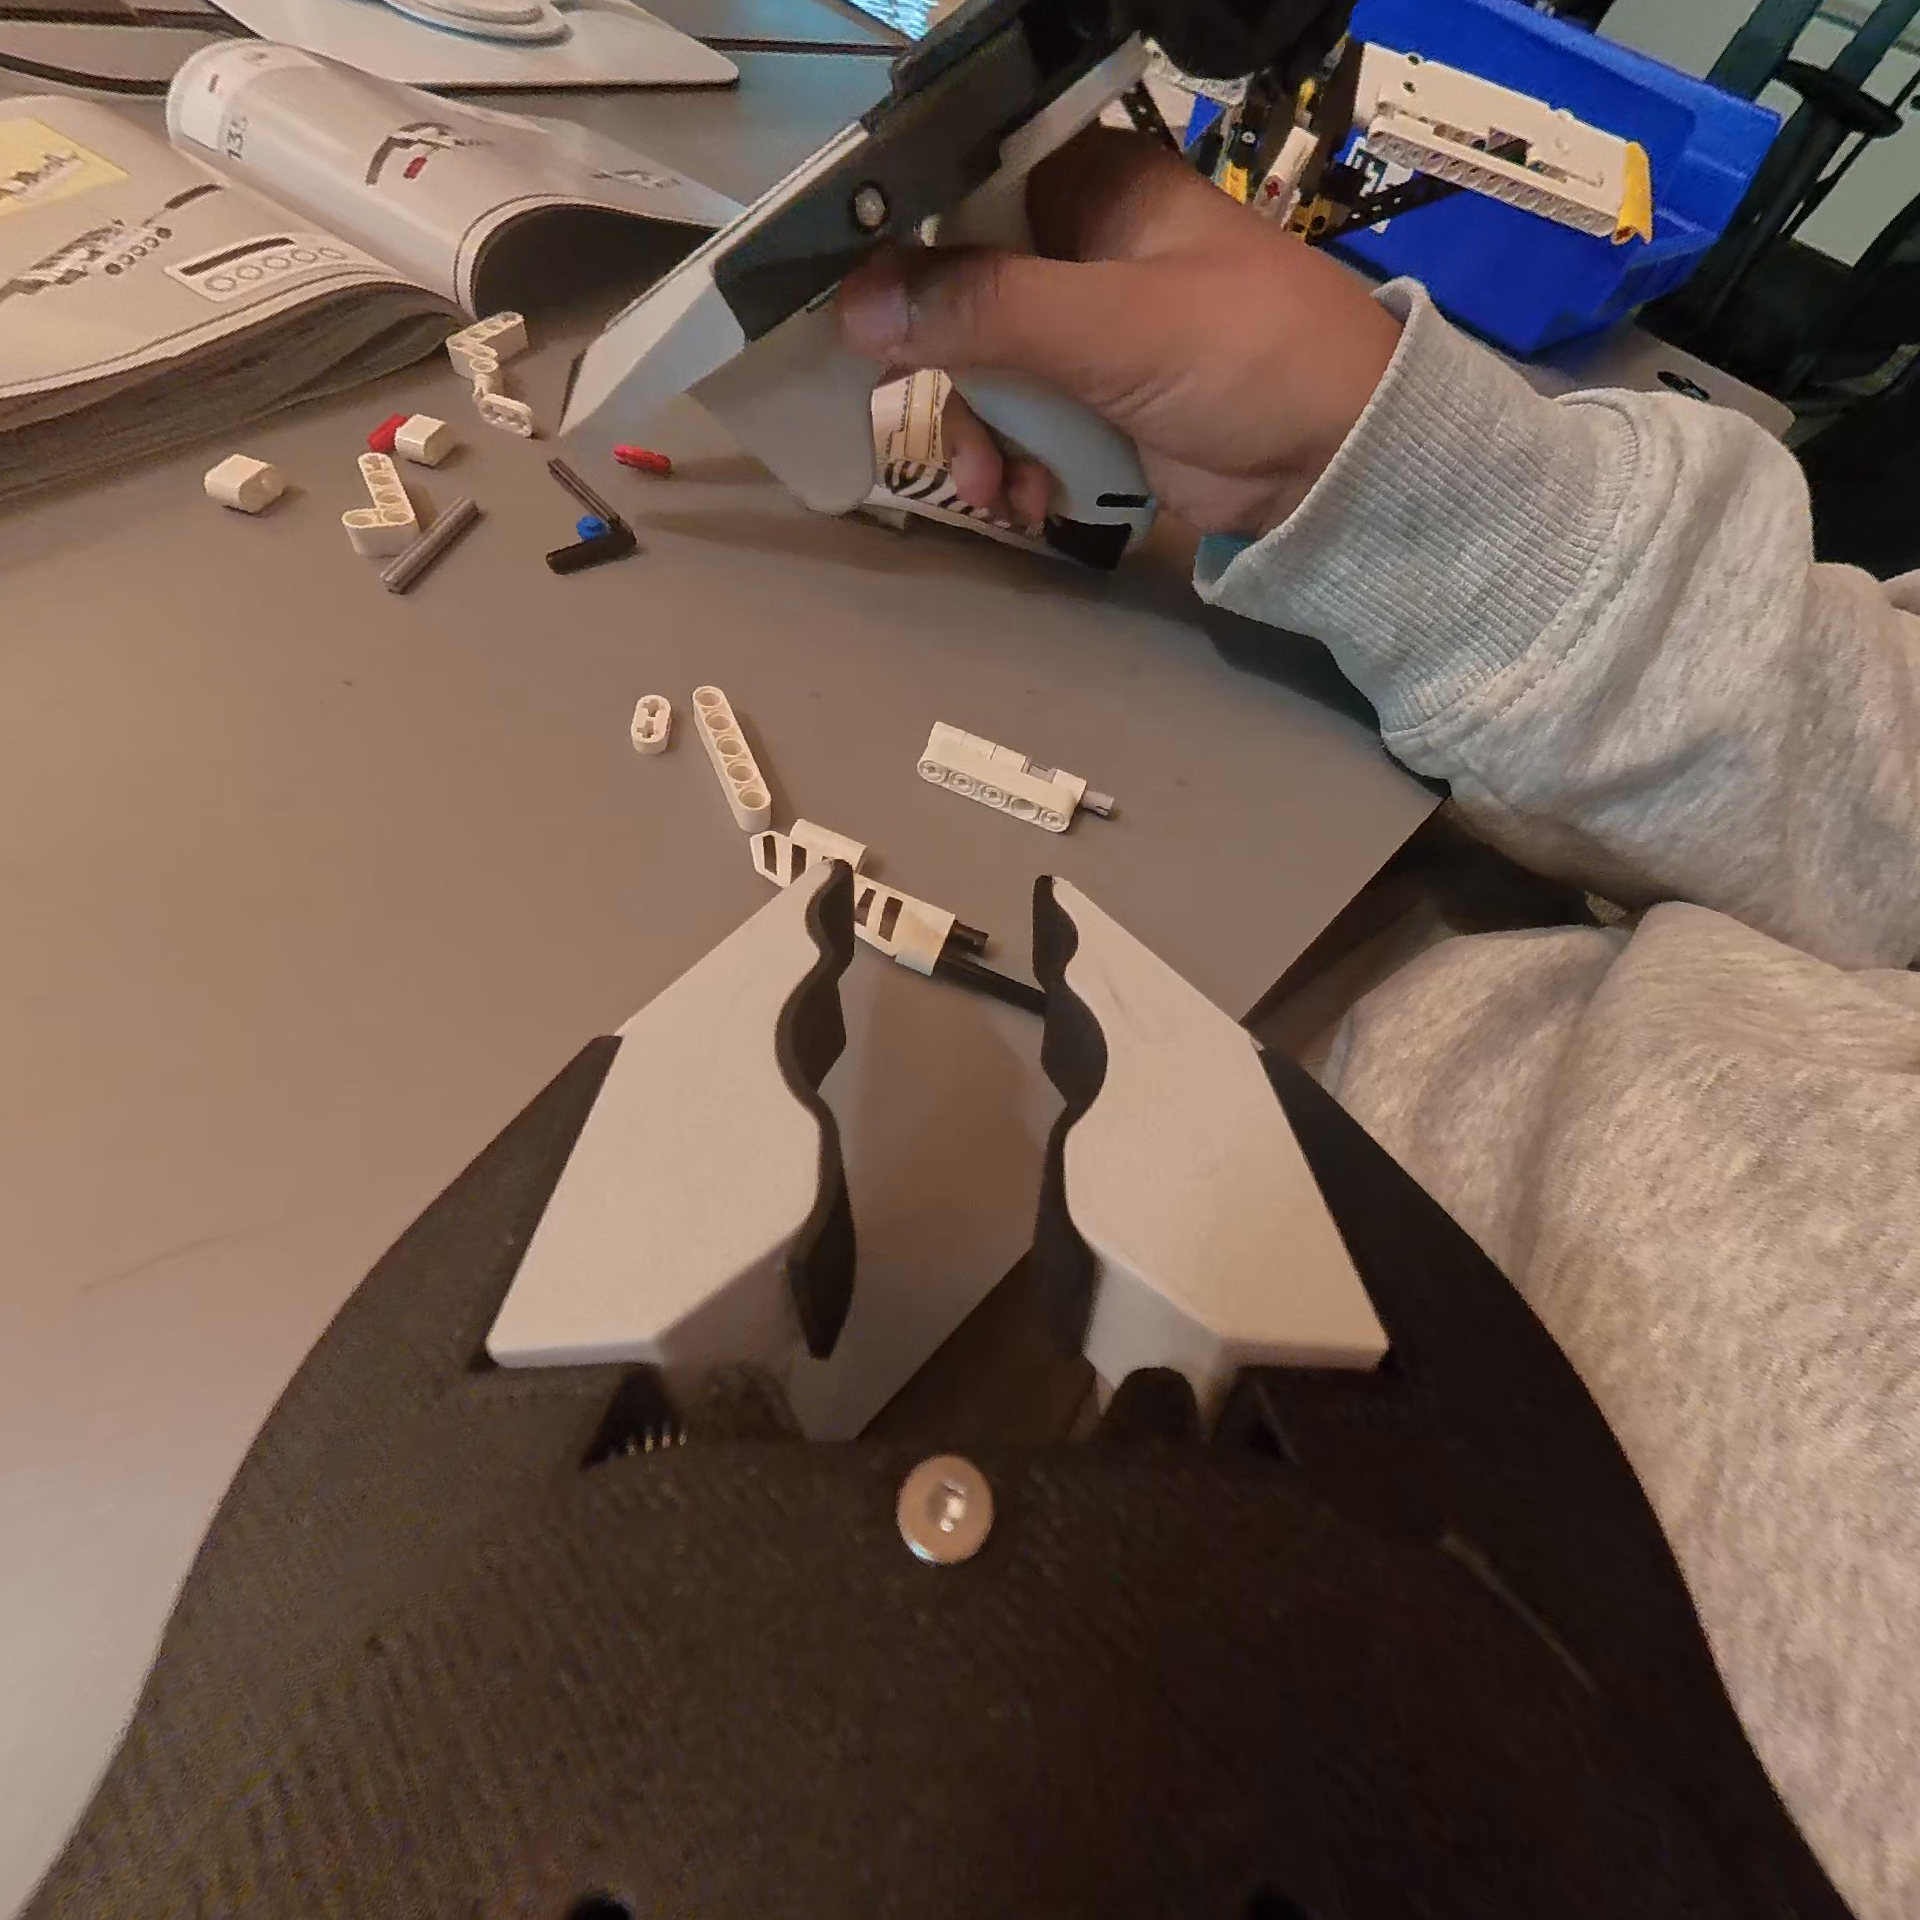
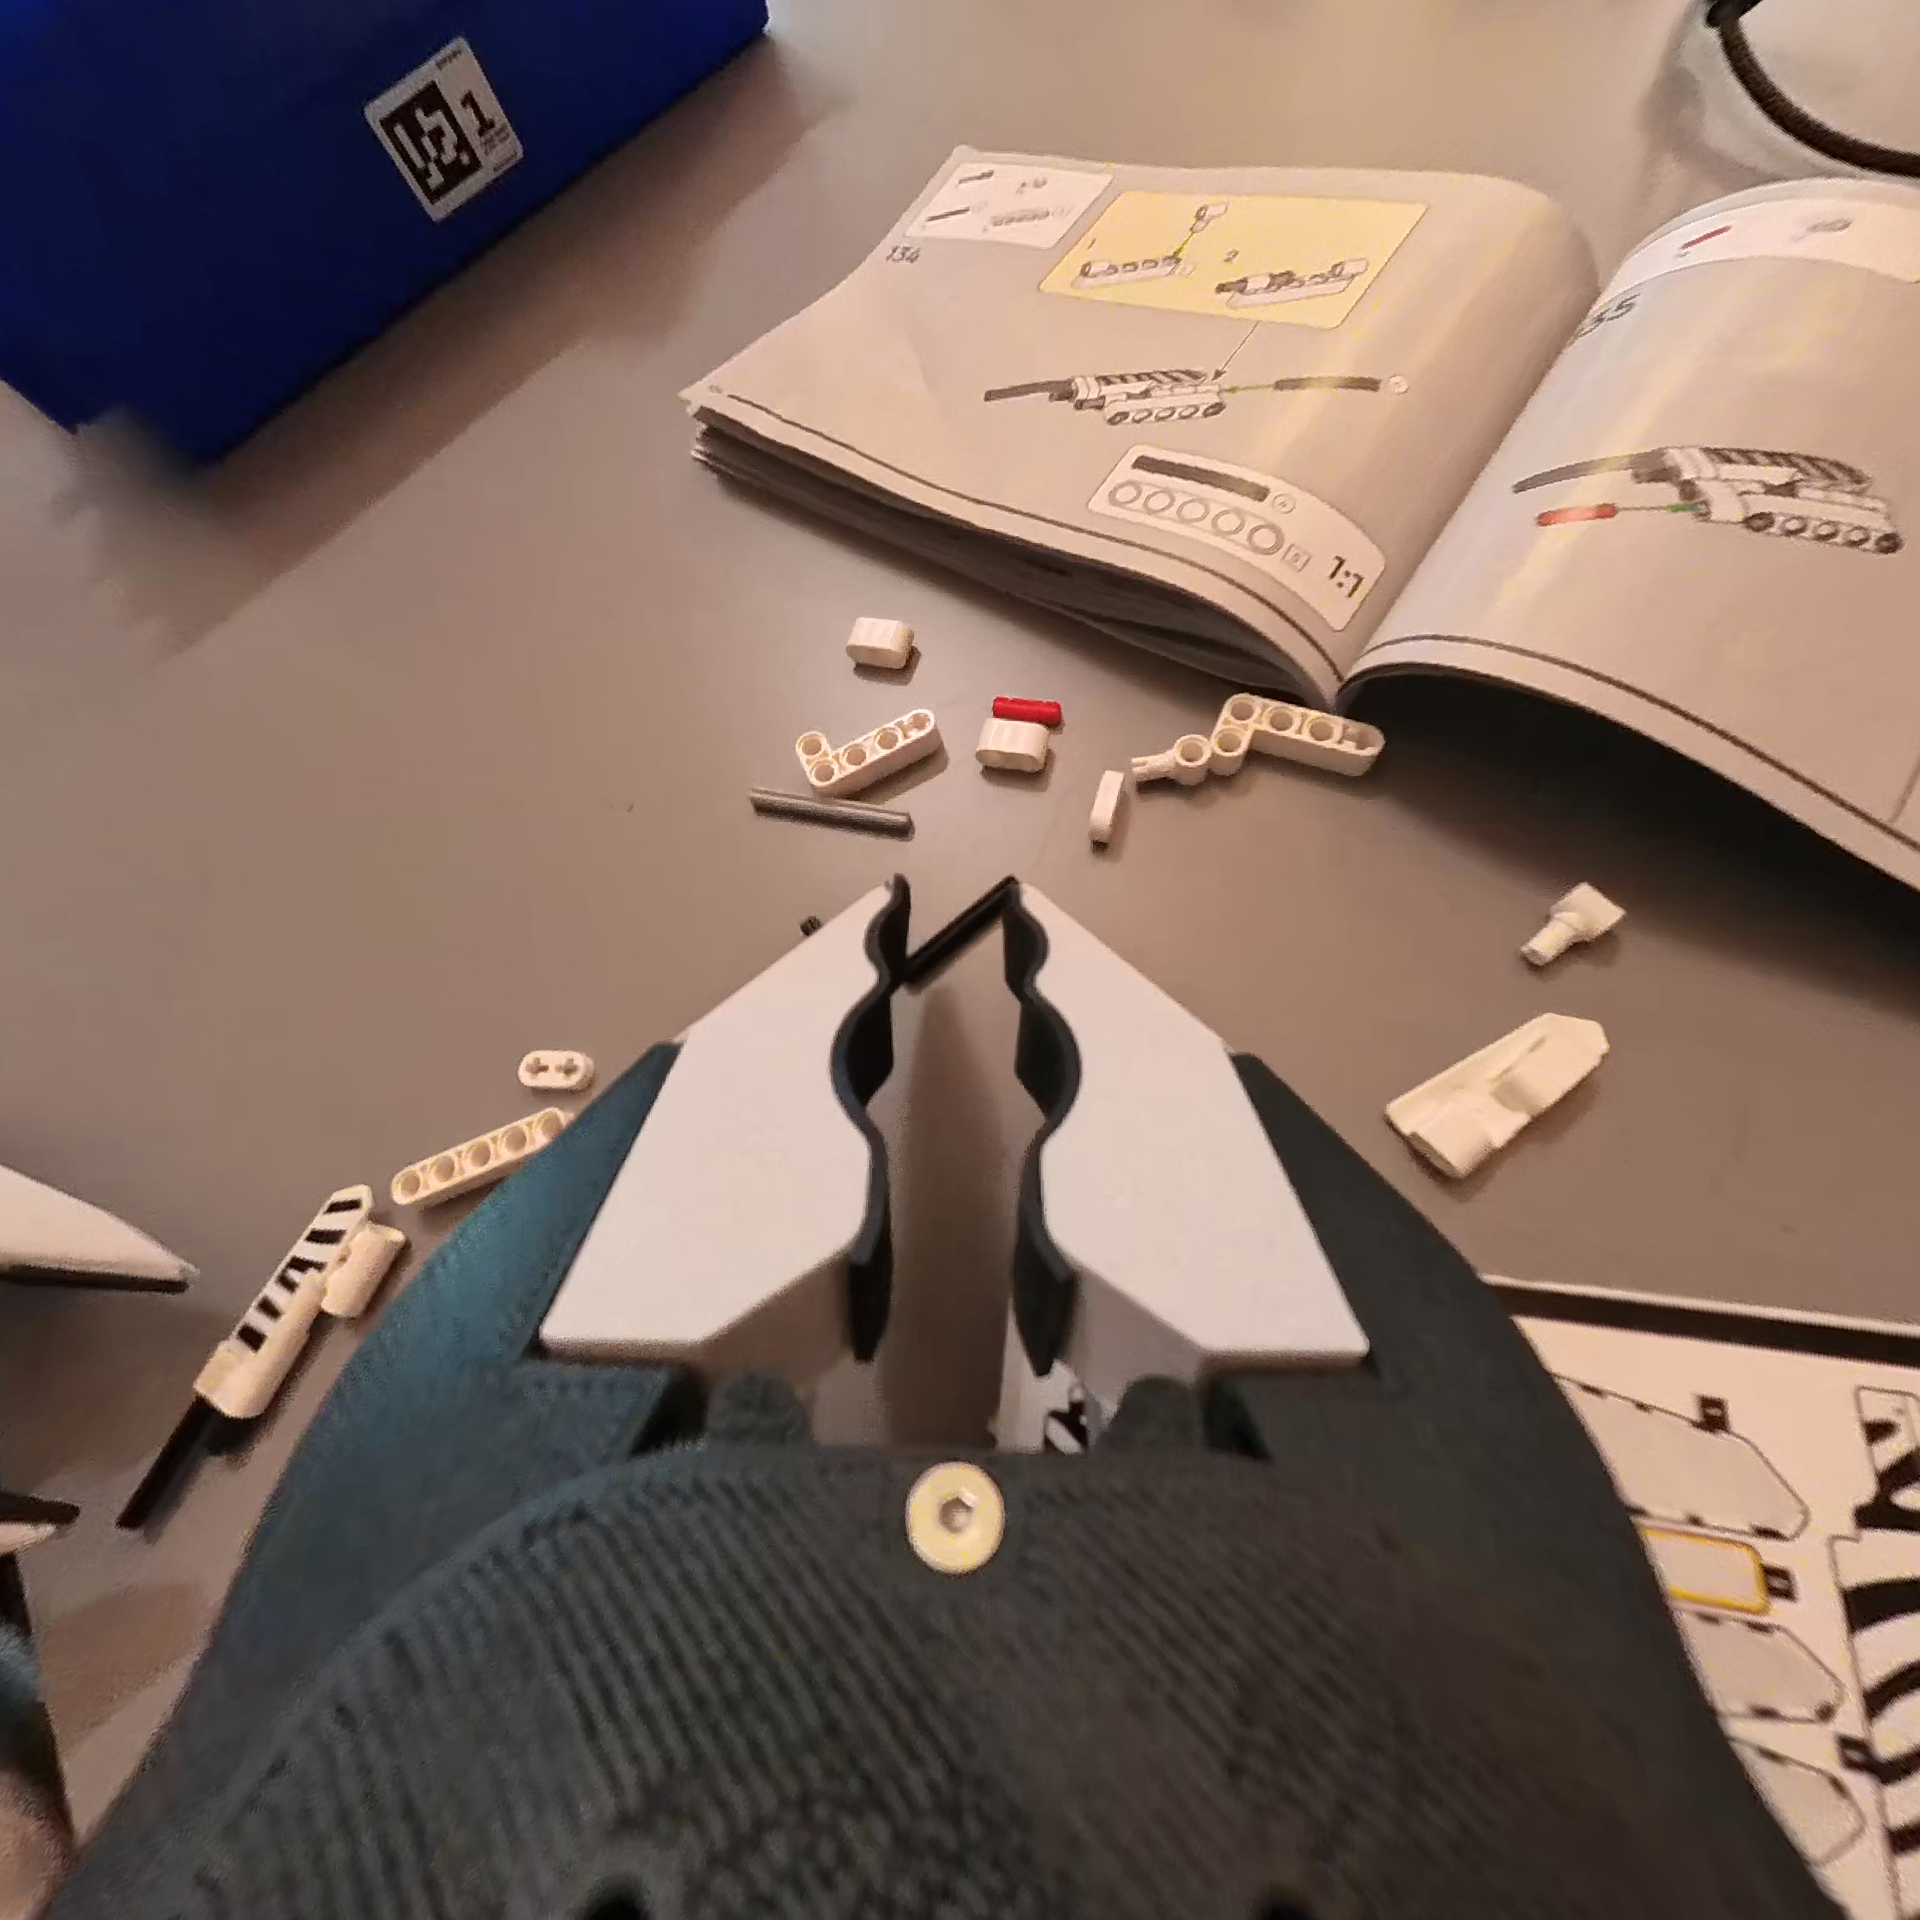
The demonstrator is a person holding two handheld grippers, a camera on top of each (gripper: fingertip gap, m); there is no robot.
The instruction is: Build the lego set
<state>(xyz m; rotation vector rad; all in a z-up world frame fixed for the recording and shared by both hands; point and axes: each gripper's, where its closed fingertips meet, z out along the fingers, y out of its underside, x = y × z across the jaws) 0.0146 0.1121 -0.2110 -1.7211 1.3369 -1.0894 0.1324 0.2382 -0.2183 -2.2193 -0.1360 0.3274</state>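
Your left gripper [image 1: 940, 899] sits low in the left wrist frame, jaws parted with nothing between them; the striped white piece on a black axle [image 1: 902, 928] lies on the grey table [image 1: 312, 883] just past its tips. Beyond that, mid-frame, lie a white five-hole beam [image 1: 732, 756] and a small white assembly [image 1: 1003, 779]. In the right wrist frame, your right gripper [image 2: 954, 899] is narrowly parted, and a thin black rod [image 2: 951, 940] crosses the gap near the tips; whether it is gripped, you cannot tell. Past it, a grey axle [image 2: 831, 810], a white L-beam [image 2: 868, 750] and a red pin [image 2: 1025, 710] lie scattered at centre. The open instruction booklet [image 2: 1195, 416] rests upper right, a blue bin [image 2: 260, 208] upper left.
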